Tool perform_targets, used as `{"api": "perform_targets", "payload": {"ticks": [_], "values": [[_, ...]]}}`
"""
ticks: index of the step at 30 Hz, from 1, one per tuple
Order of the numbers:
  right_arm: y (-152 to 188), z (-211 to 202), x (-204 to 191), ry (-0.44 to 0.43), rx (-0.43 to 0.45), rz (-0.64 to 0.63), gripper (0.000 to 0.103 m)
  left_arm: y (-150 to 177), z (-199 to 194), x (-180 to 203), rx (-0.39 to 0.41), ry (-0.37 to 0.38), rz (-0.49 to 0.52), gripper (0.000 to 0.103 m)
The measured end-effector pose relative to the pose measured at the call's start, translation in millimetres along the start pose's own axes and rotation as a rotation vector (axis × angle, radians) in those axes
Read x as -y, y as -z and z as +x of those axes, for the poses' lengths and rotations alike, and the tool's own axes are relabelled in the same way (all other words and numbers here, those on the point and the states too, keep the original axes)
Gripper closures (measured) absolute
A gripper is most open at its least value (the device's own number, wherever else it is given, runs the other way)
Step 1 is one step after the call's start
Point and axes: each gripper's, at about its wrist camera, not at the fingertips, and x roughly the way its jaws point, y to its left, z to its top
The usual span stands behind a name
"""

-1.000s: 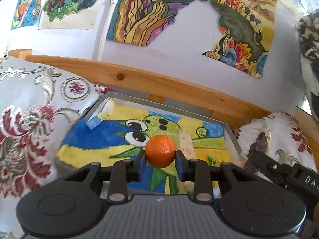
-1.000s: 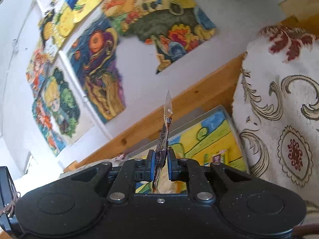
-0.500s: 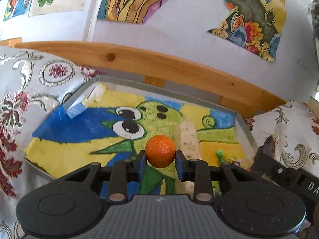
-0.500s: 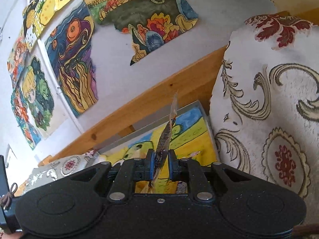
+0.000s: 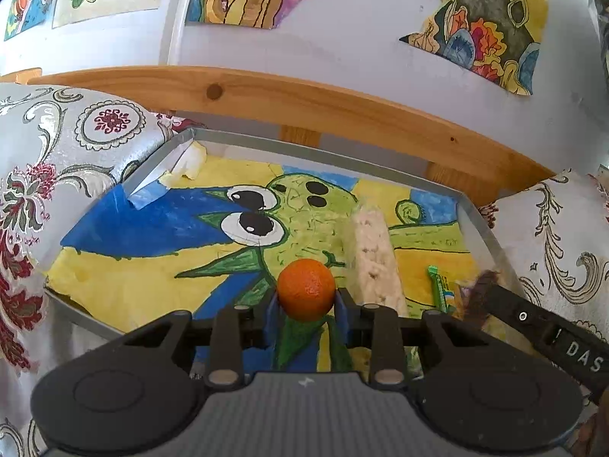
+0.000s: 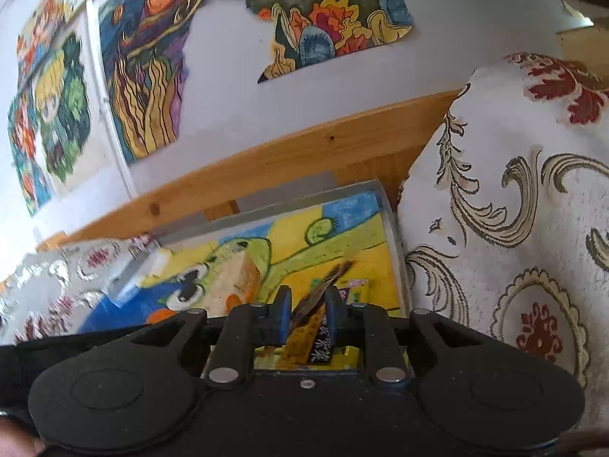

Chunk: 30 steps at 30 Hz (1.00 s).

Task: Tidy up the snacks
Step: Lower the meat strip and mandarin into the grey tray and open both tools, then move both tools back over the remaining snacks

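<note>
My left gripper [image 5: 306, 304] is shut on a small orange [image 5: 306, 294] and holds it low over the grey tray [image 5: 243, 139], whose bottom is lined with a painted frog picture. A pale puffed bar [image 5: 375, 255] and a green wrapper [image 5: 437, 289] lie in the tray's right part. My right gripper [image 6: 308, 304] hovers over the tray's right end [image 6: 394, 236] with its jaws parted. A thin brown snack wrapper [image 6: 327, 285] leans loose between them, tilted to the right. In the left wrist view the right gripper [image 5: 533, 327] sits at the right edge.
Patterned cushions flank the tray on the left [image 5: 57, 160] and right [image 6: 514, 209]. A wooden rail [image 5: 304, 103] runs behind it, below a white wall with paintings [image 5: 491, 19]. Under the right gripper lie a dark patterned wrapper [image 6: 323, 342] and yellow packs.
Both grippers have come down toward the tray. The right gripper's jaws have opened, and the brown wrapper that stood upright now tilts loose between them. The left gripper still holds the orange.
</note>
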Motion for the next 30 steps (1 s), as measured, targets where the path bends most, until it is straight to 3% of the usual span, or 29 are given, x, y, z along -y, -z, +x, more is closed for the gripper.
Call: {"api": "perform_targets", "payload": {"ticks": [5,9,11,12,17,23,30], "values": [[1.3,1.6,1.6,0.036,-0.024,0.006,0.068,-2.1,-3.9,-0.3,0.009,-0.003,-0.009,0.066],[-0.8,-0.9,0.8,0.055,-0.022,0.008,0.055,-6.4,-11.6,-2.7,0.026,-0.018,-0.015,0.042],[-2.4,-5.0,-0.2,0.061,-0.011,0.009,0.036,-9.2,-17.0,-5.3,0.037,-0.035,-0.024,0.025],[-3.4,-8.0,-0.8,0.062,-0.003,0.011,0.033,-10.6,-20.6,-7.3,0.044,-0.046,-0.034,0.016],[-9.8,-24.5,-5.4,0.060,0.027,0.014,0.016,-18.2,-39.4,-16.5,0.066,-0.072,-0.070,0.003],[-15.3,-55.9,-13.4,0.067,0.060,0.015,0.001,-19.4,-70.9,-20.9,0.113,-0.108,-0.046,0.001],[-9.2,-102.0,-31.2,0.100,0.114,-0.028,0.001,-7.6,-121.5,-26.0,0.161,-0.107,-0.038,0.001]]}}
